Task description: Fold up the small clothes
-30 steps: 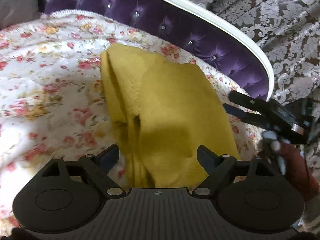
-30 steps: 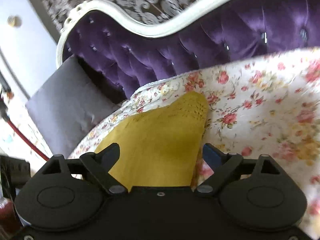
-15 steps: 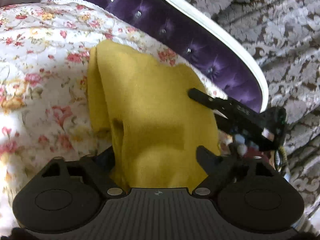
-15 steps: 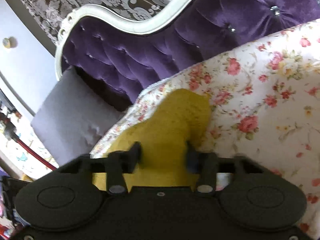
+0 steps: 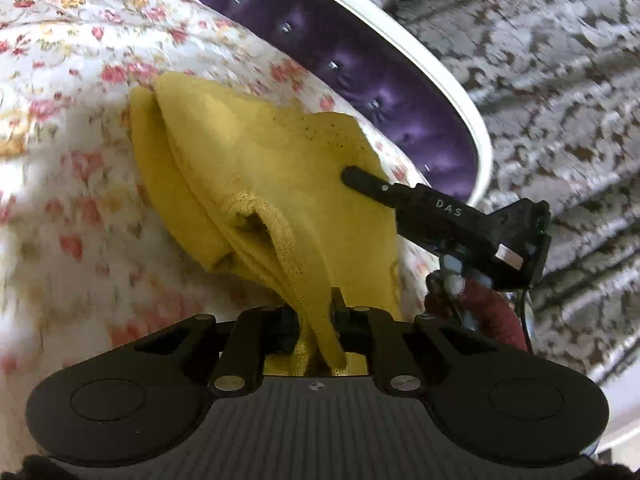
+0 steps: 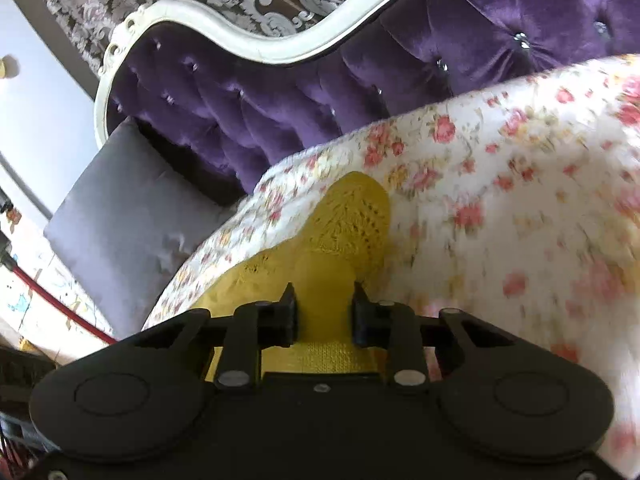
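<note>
A small mustard-yellow knit garment (image 5: 280, 168) lies folded on a floral bedspread (image 5: 64, 120). My left gripper (image 5: 314, 312) is shut on the garment's near edge, and a fold of cloth rises between its fingers. My right gripper (image 6: 324, 312) is shut on the garment's (image 6: 344, 232) opposite edge, with yellow knit filling the space between its fingers. In the left wrist view the right gripper (image 5: 356, 176) reaches in from the right, its tip on the cloth.
A purple tufted headboard (image 6: 320, 80) with a white frame (image 5: 440, 80) borders the bed. A grey cushion (image 6: 120, 208) sits beside it. Patterned damask wallpaper (image 5: 540, 80) lies behind. The floral bedspread (image 6: 520, 220) spreads to the right.
Both grippers have closed from open onto the yellow garment's edges. The left one has lifted a fold of cloth; the right one moved in over the cloth.
</note>
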### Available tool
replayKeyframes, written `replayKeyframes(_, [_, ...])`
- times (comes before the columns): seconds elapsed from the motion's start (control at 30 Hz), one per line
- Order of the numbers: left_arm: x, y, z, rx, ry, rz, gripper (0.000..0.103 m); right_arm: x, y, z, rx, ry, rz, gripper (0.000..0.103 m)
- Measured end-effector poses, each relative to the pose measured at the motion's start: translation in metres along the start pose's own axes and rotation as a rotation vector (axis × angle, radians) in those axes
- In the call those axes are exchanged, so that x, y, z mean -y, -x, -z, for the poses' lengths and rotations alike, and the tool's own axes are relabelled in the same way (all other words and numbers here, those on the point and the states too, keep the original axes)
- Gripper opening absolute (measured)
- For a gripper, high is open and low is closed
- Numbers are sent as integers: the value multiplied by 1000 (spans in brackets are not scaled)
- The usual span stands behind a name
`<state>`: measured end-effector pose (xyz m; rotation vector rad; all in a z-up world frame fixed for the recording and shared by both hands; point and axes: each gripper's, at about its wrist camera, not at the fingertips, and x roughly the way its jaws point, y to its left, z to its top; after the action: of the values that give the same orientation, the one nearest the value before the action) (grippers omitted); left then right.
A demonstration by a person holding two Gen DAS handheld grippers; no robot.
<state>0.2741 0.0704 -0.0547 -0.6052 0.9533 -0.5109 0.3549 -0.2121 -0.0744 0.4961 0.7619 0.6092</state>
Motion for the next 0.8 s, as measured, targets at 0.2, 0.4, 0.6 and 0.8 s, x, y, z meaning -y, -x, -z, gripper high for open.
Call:
replayKeyframes(0.2, [19,34,56,-95,-8,36,12,-19,54,52,-61,-34,28,36])
replayKeyframes(0.4, [20,57,130,-184,43,34,12,-43,107,108,-136,-58,30,37])
replayKeyframes(0.6, [14,71,174,-208,32,-84,17,-66,133,142,-126,80,188,50])
replayKeyframes(0.8, [31,92,182,-166,-67,-167,17,-81,150,144,20,176,340,58])
